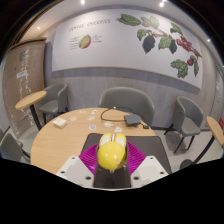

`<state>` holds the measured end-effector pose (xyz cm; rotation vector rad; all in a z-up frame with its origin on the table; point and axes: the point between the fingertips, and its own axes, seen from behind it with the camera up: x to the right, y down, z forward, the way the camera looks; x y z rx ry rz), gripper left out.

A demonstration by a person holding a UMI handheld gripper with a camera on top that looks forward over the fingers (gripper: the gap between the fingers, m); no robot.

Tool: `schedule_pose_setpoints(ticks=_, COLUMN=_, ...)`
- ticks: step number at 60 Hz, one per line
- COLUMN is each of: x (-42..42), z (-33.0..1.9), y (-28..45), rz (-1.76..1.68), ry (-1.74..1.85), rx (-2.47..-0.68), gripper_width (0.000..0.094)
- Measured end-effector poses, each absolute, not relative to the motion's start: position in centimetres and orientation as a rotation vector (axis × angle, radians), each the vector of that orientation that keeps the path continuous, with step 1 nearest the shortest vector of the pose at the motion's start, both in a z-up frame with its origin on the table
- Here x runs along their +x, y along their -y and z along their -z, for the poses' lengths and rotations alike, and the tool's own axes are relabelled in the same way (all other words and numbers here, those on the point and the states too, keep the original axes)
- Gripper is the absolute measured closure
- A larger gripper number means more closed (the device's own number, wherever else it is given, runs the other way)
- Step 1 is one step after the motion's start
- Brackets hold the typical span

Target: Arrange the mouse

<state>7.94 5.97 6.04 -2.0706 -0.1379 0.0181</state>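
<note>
yellow mouse (111,152) sits pinched between the pink pads (92,157) of the gripper (112,160), both fingers pressed against its sides, held above a black mat (150,150) on the round wooden table (55,145). grey chair (127,100) stands beyond the table.

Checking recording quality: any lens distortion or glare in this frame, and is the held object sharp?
Gripper view: strong fisheye bending of the round table and wall; no harsh glare, even indoor light; the yellow mouse in the gripper reads clearly, while the chairs behind are softer.
</note>
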Motion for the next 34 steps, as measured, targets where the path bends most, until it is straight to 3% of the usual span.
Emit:
schedule_pose_setpoints(ticks=9, x=11.1, z=1.2, y=-5.5, rz=-0.053, ry=0.053, rx=-2.243, gripper_width=0.0567)
schedule_pose_setpoints(ticks=12, x=11.8, z=1.6, y=-4.8, rz=-0.081, ry=0.03, rx=-2.279, gripper_width=0.0493)
schedule_pose_setpoints(ticks=17, x=12.0, z=1.2, y=-4.0, rz=-0.143, ry=0.042, rx=-2.297, gripper_width=0.0383)
schedule_pose_setpoints(ticks=23, x=12.1, z=-1.9, y=-1.9, rz=-0.207, ry=0.094, rx=-2.238, gripper_width=0.0062)
schedule_pose_setpoints(ticks=28, x=12.3, z=-4.1, y=1.2, rz=-0.246, ry=0.15, rx=-2.192, gripper_width=0.0081)
schedule_pose_setpoints(ticks=34, x=13.7, z=-4.3, y=6.3, rz=-0.29, ry=0.177, rx=-2.207, gripper_width=0.0079)
